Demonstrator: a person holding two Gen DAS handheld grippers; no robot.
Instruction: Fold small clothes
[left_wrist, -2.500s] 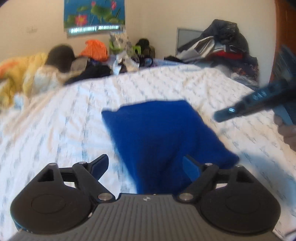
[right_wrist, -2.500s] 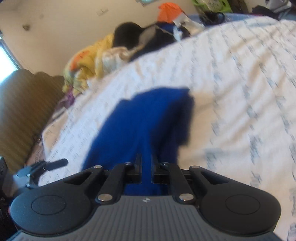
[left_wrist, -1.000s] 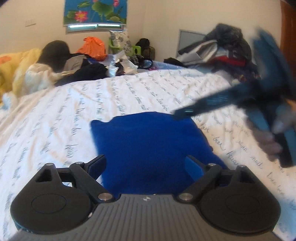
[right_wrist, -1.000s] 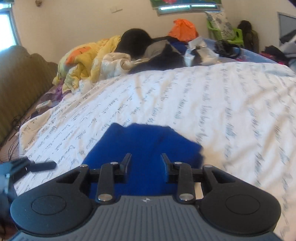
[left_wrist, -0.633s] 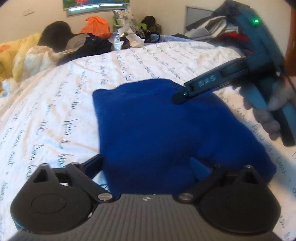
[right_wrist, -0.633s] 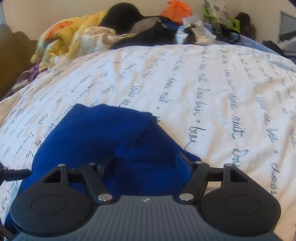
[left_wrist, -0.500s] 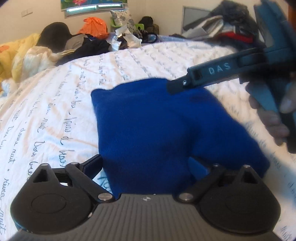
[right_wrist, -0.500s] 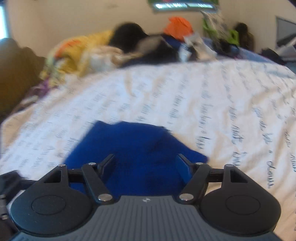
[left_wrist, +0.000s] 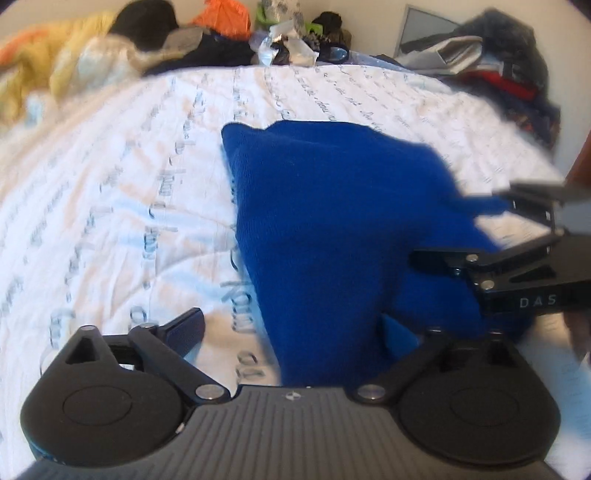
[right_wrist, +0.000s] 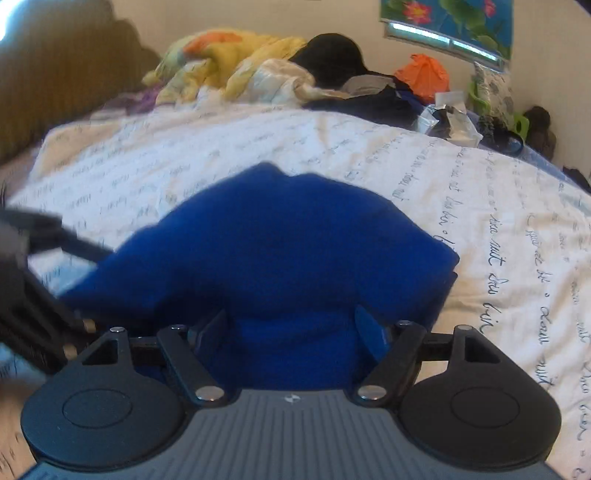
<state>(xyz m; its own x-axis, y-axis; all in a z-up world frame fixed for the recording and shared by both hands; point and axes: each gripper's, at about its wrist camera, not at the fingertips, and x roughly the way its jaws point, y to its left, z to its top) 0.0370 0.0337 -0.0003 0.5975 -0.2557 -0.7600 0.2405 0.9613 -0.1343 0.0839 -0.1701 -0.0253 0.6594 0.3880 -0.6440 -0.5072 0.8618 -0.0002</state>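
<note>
Right tool (right_wrist: 293, 332) lower — jaws opening

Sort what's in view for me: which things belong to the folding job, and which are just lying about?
In the job:
- blue garment
- left gripper, closing
- right gripper, opening

Lying about:
- yellow bedding
- orange item
- clothes heap
- lotus picture
</note>
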